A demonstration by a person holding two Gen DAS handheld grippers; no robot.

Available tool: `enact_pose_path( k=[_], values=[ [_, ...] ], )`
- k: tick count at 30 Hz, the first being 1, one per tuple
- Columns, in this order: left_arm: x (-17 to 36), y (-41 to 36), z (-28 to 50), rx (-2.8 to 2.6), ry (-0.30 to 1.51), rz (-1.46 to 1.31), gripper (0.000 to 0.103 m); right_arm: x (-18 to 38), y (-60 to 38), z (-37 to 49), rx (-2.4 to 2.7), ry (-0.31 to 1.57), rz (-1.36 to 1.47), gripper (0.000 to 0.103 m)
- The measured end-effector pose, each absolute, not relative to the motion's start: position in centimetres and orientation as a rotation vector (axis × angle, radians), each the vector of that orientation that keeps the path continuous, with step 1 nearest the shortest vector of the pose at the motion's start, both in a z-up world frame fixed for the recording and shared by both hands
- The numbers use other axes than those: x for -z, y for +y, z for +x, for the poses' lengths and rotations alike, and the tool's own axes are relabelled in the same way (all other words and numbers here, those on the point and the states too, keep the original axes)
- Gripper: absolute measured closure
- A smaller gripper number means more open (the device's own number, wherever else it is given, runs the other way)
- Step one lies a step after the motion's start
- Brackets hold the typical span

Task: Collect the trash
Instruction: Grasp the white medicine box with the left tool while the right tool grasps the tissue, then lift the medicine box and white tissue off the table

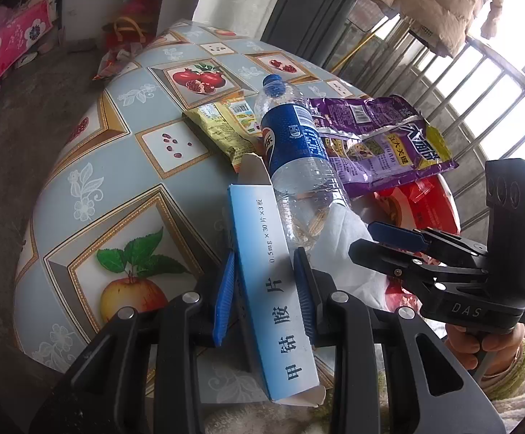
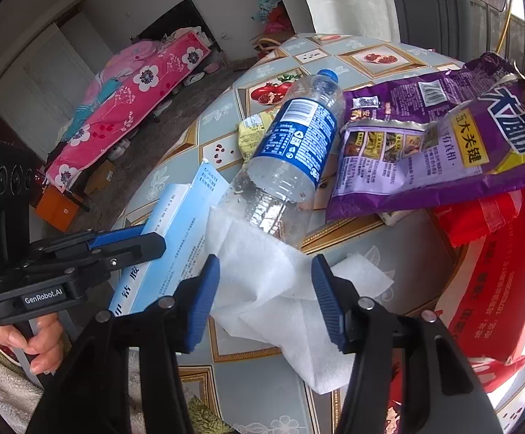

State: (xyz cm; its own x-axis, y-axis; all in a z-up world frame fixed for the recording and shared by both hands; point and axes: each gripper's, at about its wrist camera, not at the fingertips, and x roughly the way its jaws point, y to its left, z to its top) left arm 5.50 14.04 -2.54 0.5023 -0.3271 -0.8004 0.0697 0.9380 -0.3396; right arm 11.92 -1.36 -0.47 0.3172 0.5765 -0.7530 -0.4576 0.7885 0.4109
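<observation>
Left gripper (image 1: 264, 296) fingers bracketed the medicine box (image 1: 273, 289) on the worktop (image 1: 125, 166) — contact unconfirmed. Right gripper (image 2: 266, 300) fingers stood wide around the tissue (image 2: 262, 275) (beside the bottle (image 2: 291, 155)) — apparently ready for collection.

Clear glossy plastic bottle (image 1: 300, 166); matt card box (image 1: 280, 289); soft white tissue (image 2: 277, 289); shiny crinkled purple foil bag (image 2: 439, 137); smooth glossy tablecloth (image 1: 118, 166).
</observation>
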Motion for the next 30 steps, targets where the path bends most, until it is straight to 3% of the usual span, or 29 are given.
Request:
enact_pose_path(
  k=[5, 10, 14, 30],
  values=[
    [2.6, 14.0, 5.5, 0.245, 1.019, -0.283, 0.073, 0.4, -1.2, 11.8, -0.683, 1.053, 0.123, 0.068],
    [2.6, 14.1, 5.5, 0.245, 1.020, -0.294, 0.073, 0.4, -1.1, 11.8, -0.683, 1.061, 0.122, 0.092],
    [2.6, 14.1, 5.5, 0.243, 1.019, -0.291, 0.073, -0.1, -1.5, 11.5, -0.689, 1.058, 0.145, 0.101],
    [3.0, 14.1, 5.7, 0.224, 1.037, -0.295, 0.071, -3.3, -3.9, 11.6, -0.713, 0.971, 0.284, 0.102]
  ],
)
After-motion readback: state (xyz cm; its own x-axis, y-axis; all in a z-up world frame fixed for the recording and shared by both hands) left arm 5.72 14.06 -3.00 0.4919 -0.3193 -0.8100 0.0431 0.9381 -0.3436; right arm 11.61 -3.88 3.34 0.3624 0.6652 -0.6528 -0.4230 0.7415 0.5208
